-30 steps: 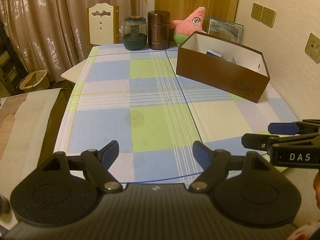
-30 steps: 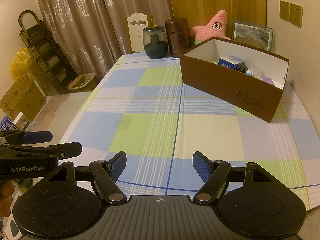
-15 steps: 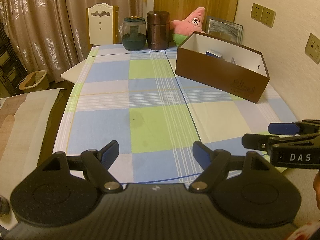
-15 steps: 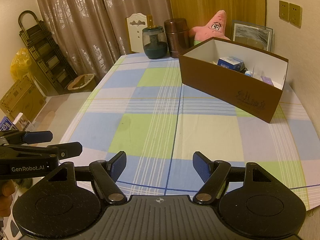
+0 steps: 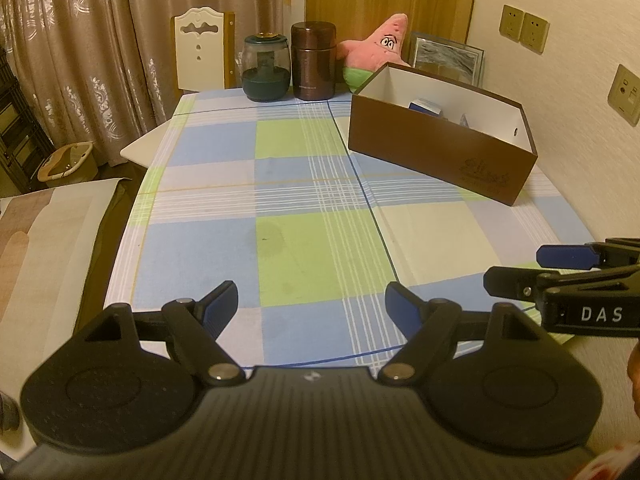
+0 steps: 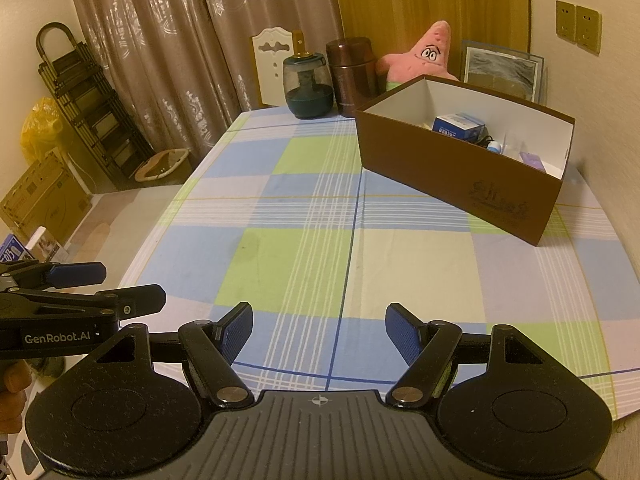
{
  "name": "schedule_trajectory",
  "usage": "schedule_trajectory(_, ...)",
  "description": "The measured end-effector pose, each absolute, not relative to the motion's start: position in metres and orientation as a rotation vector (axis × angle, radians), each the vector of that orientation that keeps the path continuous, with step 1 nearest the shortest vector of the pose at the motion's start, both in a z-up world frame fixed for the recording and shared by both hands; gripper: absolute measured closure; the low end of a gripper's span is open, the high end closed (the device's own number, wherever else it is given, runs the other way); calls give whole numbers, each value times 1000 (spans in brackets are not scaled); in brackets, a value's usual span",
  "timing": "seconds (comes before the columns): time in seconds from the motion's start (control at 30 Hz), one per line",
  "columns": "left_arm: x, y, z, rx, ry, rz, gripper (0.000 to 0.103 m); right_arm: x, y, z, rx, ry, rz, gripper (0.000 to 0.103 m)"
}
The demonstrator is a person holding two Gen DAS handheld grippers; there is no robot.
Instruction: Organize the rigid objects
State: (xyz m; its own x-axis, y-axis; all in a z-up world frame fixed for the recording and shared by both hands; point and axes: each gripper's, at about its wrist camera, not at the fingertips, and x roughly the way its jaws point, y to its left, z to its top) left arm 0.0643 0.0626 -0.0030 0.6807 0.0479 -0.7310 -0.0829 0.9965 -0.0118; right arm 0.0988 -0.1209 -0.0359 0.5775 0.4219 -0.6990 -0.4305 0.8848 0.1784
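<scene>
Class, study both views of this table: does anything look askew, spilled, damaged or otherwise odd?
Only small things. The brown box sits skewed to the checked tablecloth, and a faint dark stain marks a green square. Nothing looks spilled or broken.

I see a surface (image 6: 400, 264) covered by a blue, green and cream checked cloth (image 5: 320, 240). On its right side an open brown cardboard box with a white interior (image 6: 460, 176) sits directly on the cloth, angled to the checks. At the far edge stand a dark-green glass jar (image 6: 308, 88) and, just beside it, a brown metal canister (image 6: 354, 76).
</scene>
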Motion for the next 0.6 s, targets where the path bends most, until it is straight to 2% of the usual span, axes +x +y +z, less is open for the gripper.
schedule_trajectory(0.6,65,60,-3,-45,819,72,24,100,-121,-36,-9,816,496,30)
